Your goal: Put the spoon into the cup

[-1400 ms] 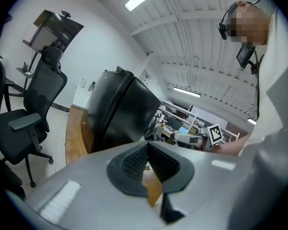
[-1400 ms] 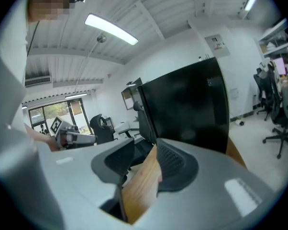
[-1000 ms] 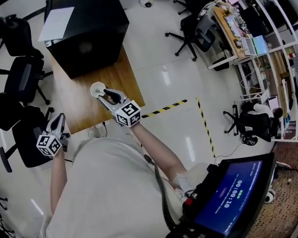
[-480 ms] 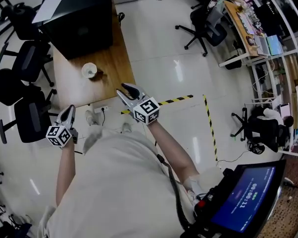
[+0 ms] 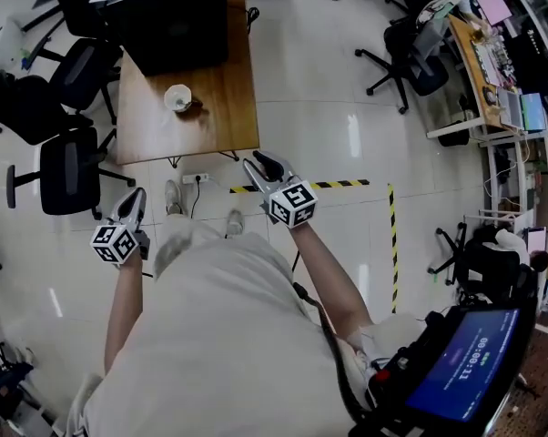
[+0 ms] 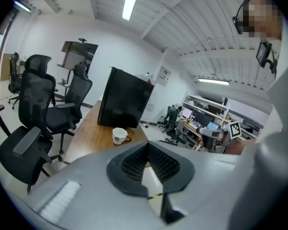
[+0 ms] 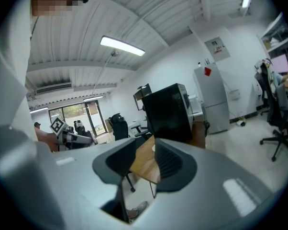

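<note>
The cup (image 5: pixel 177 97) stands upright on the wooden bench (image 5: pixel 224 116), with a small brown handle at its side. The spoon cannot be made out in any view. The cup is too small and too far off to show whether the spoon sits inside it. Nothing spoon-like lies on the bare wood around the cup, and neither claw carries it. My reading is that the spoon is most likely already in the cup, so the task is done or all but done. What is left is to confirm that, which these views do not allow. If the spoon is not in the cup, you would have to go back to the cup and find it.

Behind the cup, on the same bench, stands a large black box (image 5: pixel 178 16). Off the bench, to the side of the cup, are black office chairs (image 5: pixel 69 167).

Both your claws are well apart from the cup, held over the floor on your side of it.
- **Right claw** (image 5: pixel 257 161): the jaws stand part way apart and have just been closing, with nothing between them. Through the gap you see only the bench and the floor.
- **Left claw** (image 5: pixel 134 197): it hangs near the chairs. Its jaws meet at the tips, closed on nothing.

A strip of yellow-and-black tape (image 5: pixel 342 185) lies on the floor beyond the right claw, farther from the cup.
</note>
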Tool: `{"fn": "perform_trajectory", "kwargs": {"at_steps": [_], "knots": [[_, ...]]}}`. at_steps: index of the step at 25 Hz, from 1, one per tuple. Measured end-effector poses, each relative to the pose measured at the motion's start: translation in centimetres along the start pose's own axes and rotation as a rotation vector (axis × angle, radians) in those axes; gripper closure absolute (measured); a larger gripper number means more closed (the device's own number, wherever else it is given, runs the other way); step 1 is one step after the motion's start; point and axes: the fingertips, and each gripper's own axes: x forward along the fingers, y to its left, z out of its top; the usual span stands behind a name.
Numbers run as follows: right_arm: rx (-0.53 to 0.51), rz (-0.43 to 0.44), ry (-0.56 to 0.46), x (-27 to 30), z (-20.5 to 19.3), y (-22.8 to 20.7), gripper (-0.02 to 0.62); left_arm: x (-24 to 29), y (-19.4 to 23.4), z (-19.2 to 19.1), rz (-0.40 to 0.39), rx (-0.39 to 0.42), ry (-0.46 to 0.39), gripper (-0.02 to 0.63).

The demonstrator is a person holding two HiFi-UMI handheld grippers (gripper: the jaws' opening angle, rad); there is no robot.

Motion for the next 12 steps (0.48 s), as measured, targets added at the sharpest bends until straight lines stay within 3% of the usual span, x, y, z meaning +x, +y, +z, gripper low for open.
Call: {"fn": "perform_trajectory", "kwargs": {"at_steps": [12], "knots": [[0.029,0.023,-0.008,-0.1,-1.5,1.3,0.482,-3.1,0.4,-0.7,0.059,-0.025,-0.024,0.604]]}}
